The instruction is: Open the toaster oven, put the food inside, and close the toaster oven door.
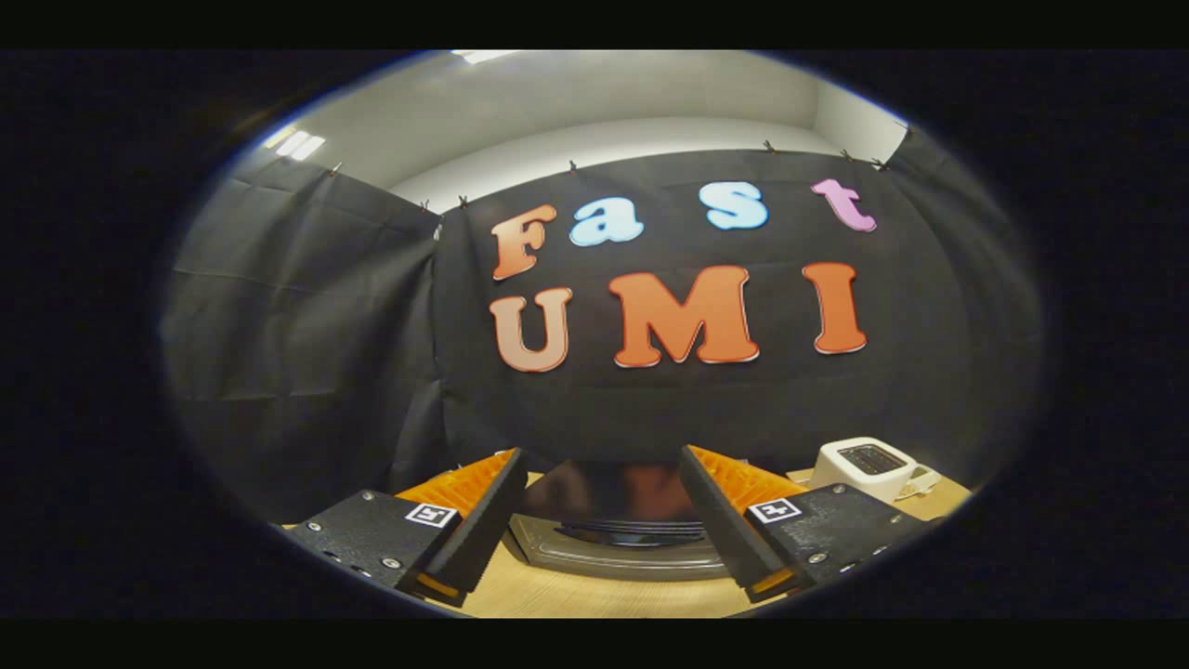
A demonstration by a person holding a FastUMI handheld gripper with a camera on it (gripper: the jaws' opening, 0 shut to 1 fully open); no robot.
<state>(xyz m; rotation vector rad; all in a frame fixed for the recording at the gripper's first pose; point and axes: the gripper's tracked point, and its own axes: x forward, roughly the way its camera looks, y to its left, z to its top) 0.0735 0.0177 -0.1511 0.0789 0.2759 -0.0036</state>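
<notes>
While gripper [599, 506] gapes empty, toaster oven [613, 539] ahead, door seemingly shut

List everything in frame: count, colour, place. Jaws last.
toaster oven: 1, dark glossy top with a silver-grey front, on the table just ahead of the gripper, seen between its fingers; I can't tell whether the door is open or shut.
toaster: 1, white with a dark slotted top, on the table beyond and to the right of the fingers, by the cloth wall.
small pale item: 1, off-white, right beside the toaster; too small to identify.
table: 1, light wood, under the oven and toaster.
cloth wall: black, behind the table.
gripper: 1, jaws open, holding nothing, framing the toaster oven.
</notes>
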